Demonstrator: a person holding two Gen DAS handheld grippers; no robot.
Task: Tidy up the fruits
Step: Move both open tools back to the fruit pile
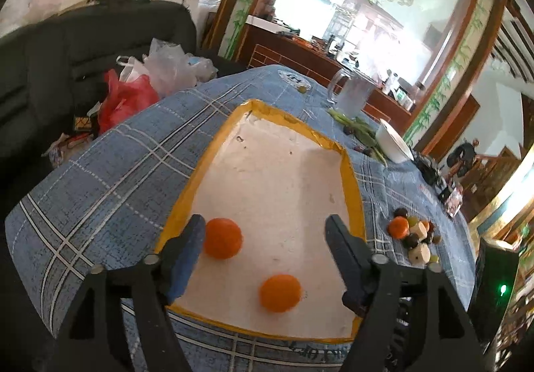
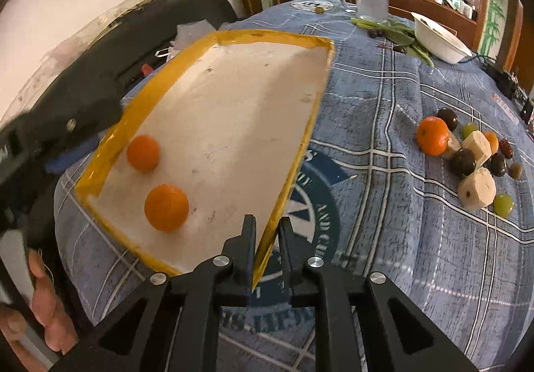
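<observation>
On the blue checked cloth (image 2: 383, 138), the right gripper (image 2: 267, 232) pinches the tray (image 2: 293, 151) wall; the left gripper (image 1: 265, 232) gapes empty above two oranges (image 1: 222, 238).

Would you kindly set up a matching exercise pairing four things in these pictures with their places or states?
Things:
1. Two oranges
2. Right gripper
3. Left gripper
4. White bowl

Places or states:
A. Open, above the tray, holding nothing
B. On the tablecloth beside green leaves
C. Lying inside the tray
D. Shut on the tray's yellow rim

Pairs: 1-C, 2-D, 3-A, 4-B
</observation>
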